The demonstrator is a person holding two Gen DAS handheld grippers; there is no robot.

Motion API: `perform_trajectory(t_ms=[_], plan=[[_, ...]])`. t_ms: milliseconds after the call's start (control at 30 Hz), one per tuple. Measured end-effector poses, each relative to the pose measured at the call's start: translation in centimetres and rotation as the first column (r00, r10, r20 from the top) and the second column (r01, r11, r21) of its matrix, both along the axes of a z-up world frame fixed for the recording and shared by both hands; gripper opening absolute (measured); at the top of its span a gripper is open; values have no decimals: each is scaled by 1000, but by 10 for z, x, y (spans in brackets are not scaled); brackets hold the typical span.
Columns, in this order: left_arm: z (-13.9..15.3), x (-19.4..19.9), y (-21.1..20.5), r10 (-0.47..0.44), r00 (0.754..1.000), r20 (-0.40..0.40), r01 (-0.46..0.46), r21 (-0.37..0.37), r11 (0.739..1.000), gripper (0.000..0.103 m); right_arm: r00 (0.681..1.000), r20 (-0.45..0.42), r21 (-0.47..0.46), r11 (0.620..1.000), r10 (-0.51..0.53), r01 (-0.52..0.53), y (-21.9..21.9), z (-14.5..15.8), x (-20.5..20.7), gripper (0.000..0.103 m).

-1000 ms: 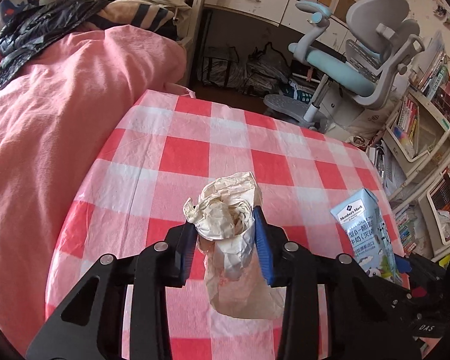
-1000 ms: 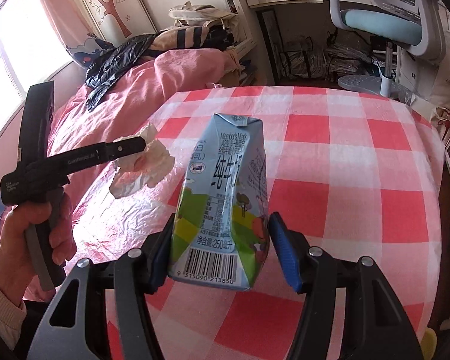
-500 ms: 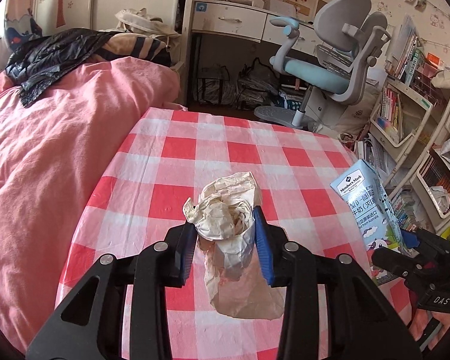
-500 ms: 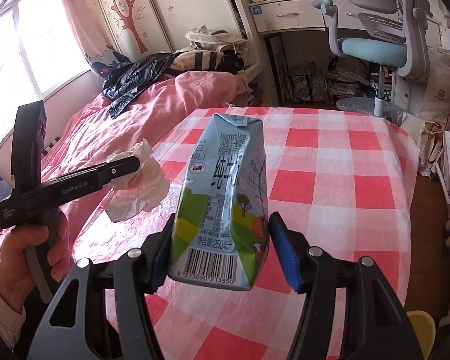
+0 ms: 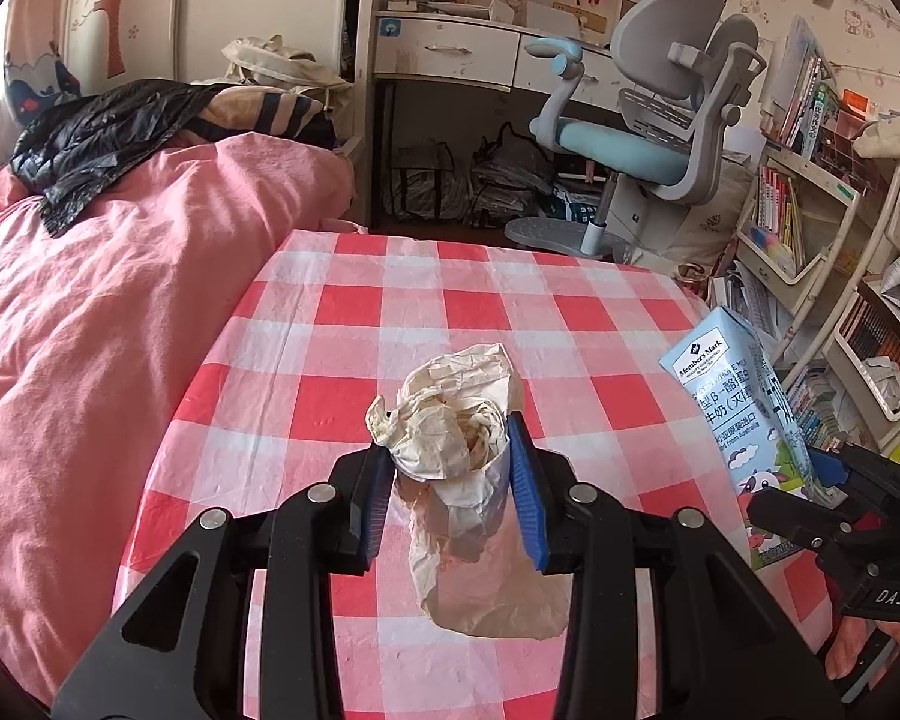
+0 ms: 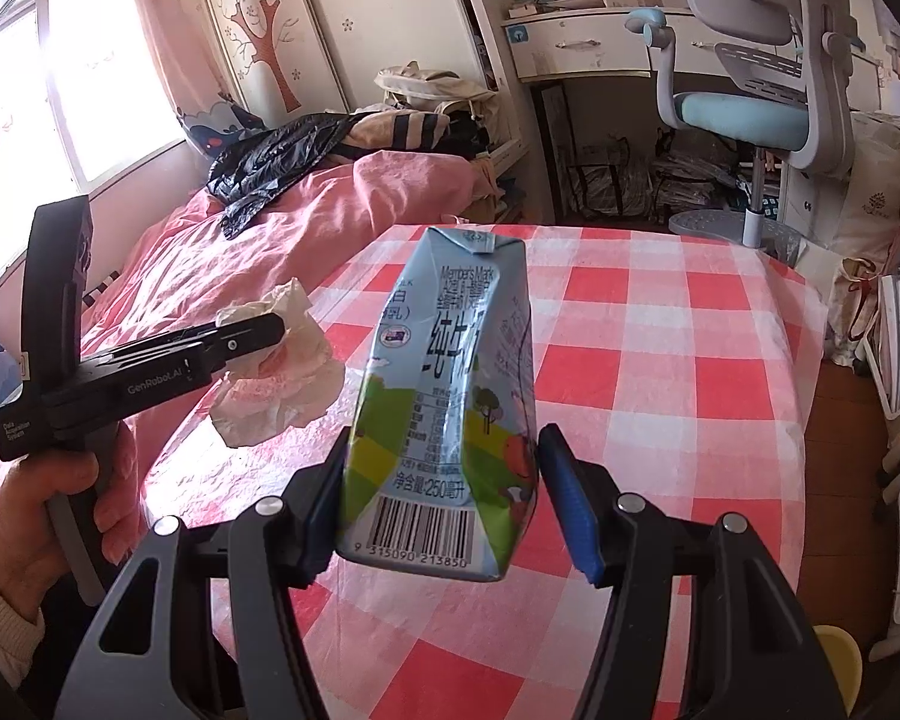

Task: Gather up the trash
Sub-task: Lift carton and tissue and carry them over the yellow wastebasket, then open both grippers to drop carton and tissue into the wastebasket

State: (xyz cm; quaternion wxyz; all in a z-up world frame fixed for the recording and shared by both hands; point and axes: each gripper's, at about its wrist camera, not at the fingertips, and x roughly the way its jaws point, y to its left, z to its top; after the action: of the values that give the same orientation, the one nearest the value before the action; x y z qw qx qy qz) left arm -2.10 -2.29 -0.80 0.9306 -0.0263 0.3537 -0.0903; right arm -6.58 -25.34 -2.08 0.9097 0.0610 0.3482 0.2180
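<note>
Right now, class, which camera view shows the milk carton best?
The right wrist view: the milk carton fills the centre, gripped in the right gripper, with barcode and print readable. The left wrist view shows the carton only at its right edge, partly hidden by the gripper.

A child's bedroom in a home. A bed with a pink duvet fills the left of the frame; a white desk and grey-blue swivel chair stand at the top, crowded bookshelves at the right, cartoon stickers on the wall, a red-checked tabletop in the middle.
</note>
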Motion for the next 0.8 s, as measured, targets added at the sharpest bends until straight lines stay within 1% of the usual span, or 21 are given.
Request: perform_trajectory(t_ms=[67,100,167,233,333,400,500,600,633,700,733,800], plan=[[4,-1,-1,-6,1000,8,6,-21,1000,34,1000,7,1,1000,-1,1,-1,3,-2,59],[7,-2,-1,-14,1000,14,14,-50,999,34,1000,9,-5,1000,-2,2,-3,5,-3,59],[11,-4,-3,-32,999,23,34,-106,994,34,1000,13,-37,999,-6,6,-8,11,-7,59],[14,-10,-11,-63,998,29,66,-138,988,34,1000,21,-81,997,-12,14,-19,19,-16,59],[15,-20,-34,-126,992,28,129,-174,976,34,999,5,-166,986,-35,36,-53,25,-35,59],[15,-27,-57,-175,984,21,175,-209,962,34,996,-34,-218,973,-80,70,-84,20,-45,59],[12,-41,-106,-270,963,11,264,-247,932,34,978,-117,-247,959,-173,140,-138,4,-61,59],[5,-60,-165,-380,925,-5,367,-250,896,34,947,-210,-270,946,-242,182,-182,-21,-76,59],[2,-67,-186,-413,911,-8,399,-244,884,34,934,-244,-278,941,-261,191,-196,-34,-80,59],[-7,-81,-226,-462,887,-27,443,-236,865,34,912,-308,-280,942,-271,186,-211,-54,-85,59],[-13,-85,-242,-476,879,-38,455,-239,858,34,900,-341,-278,944,-270,177,-218,-67,-87,59],[-28,-92,-273,-497,865,-69,469,-243,849,34,866,-411,-286,942,-285,174,-231,-90,-90,60]])
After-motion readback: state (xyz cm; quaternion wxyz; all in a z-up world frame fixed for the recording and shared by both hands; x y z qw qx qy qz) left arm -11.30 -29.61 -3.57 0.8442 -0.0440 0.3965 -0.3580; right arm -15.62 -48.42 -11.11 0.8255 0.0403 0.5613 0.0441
